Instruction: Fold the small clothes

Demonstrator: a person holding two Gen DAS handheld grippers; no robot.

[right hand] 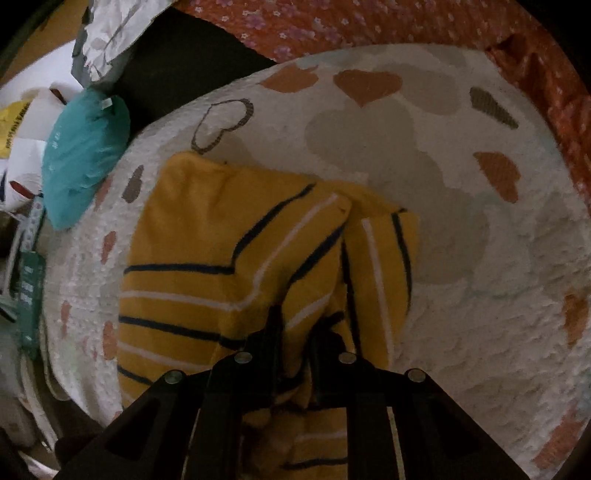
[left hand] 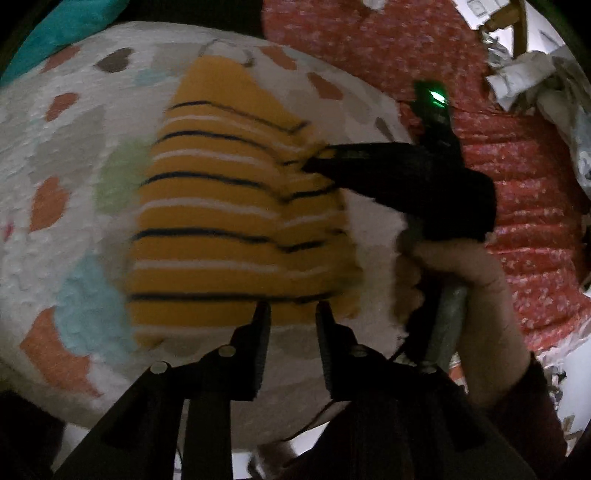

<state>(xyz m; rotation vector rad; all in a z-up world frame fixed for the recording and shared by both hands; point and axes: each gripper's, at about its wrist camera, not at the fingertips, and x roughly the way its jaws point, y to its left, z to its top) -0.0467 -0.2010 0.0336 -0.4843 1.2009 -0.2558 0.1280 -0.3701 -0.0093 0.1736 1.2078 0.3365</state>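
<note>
A small yellow garment [left hand: 229, 221] with dark and white stripes lies on a white blanket with heart patterns [left hand: 66, 155]. My left gripper [left hand: 291, 312] is open and empty, just off the garment's near edge. My right gripper [left hand: 314, 164] reaches in from the right and pinches the garment's right side. In the right wrist view the right gripper [right hand: 295, 325] is shut on a raised fold of the yellow garment [right hand: 207, 236], part of which is doubled over the rest. The blanket [right hand: 480, 258] spreads to the right.
A red floral bedspread [left hand: 517, 184] lies beyond the blanket, also in the right wrist view [right hand: 332, 22]. A teal cushion [right hand: 81, 158] sits at the blanket's left edge. Crumpled paper and clutter [left hand: 524, 77] lie at the far right. A dark patch [right hand: 184, 62] lies behind.
</note>
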